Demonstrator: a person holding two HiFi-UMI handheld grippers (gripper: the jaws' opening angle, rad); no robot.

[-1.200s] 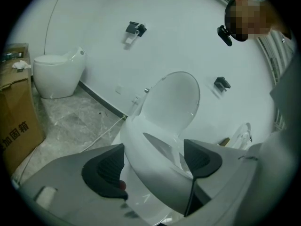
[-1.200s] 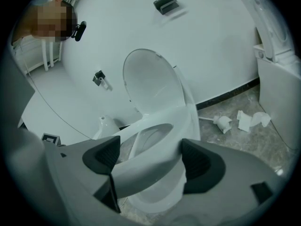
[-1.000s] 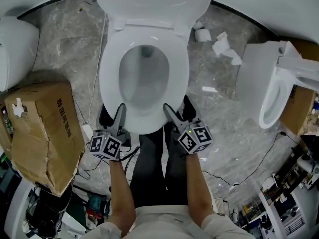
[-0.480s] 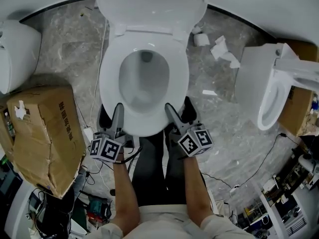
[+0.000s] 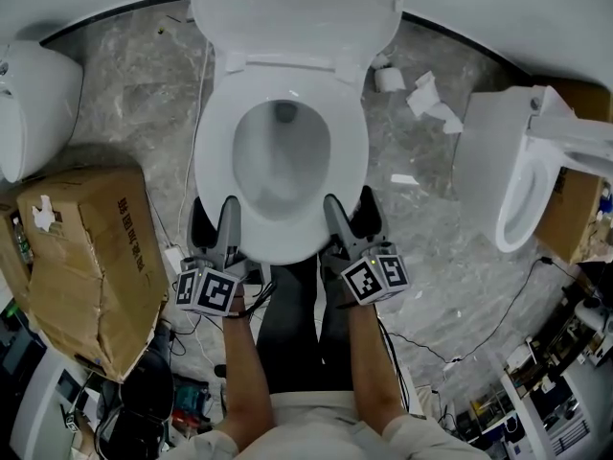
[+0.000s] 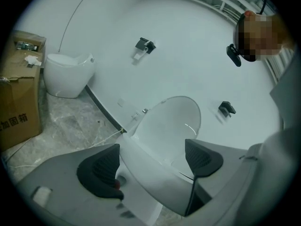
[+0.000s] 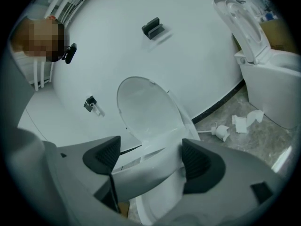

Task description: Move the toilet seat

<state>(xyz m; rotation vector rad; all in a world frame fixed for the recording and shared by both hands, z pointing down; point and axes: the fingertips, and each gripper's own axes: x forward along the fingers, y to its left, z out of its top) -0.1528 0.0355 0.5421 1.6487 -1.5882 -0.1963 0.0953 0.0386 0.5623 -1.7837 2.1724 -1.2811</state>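
While the white oval plastic toilet seat (image 5: 213, 151) lies flat on the bowl, its front rim sits directly ahead of both tools, and the matching white lid (image 5: 297, 8) stands raised at the far end. The seat's long axis runs straight away from the person, from that near rim to the hinge under the lid. Any lift would, I judge, have to swing the front edge up and back about that hinge.

The left gripper (image 6: 150, 163) has its grey jaws apart with the front-left part of the rim passing between the dark ribbed pads. The right gripper (image 7: 149, 158) mirrors it on the front-right, jaws likewise spread around the rim. Neither pair looks pressed onto the plastic, so nothing is clamped yet. From the head view the two tools sit evenly either side of the seat's centre line, neither nearer than the other, so the pull should be balanced if both close together.

As for writing, the crumpled brown cardboard box (image 5: 86, 247) on the floor to the left carries a short line of black Chinese characters, too soft to read with any certainty. No brand mark shows on the toilet itself
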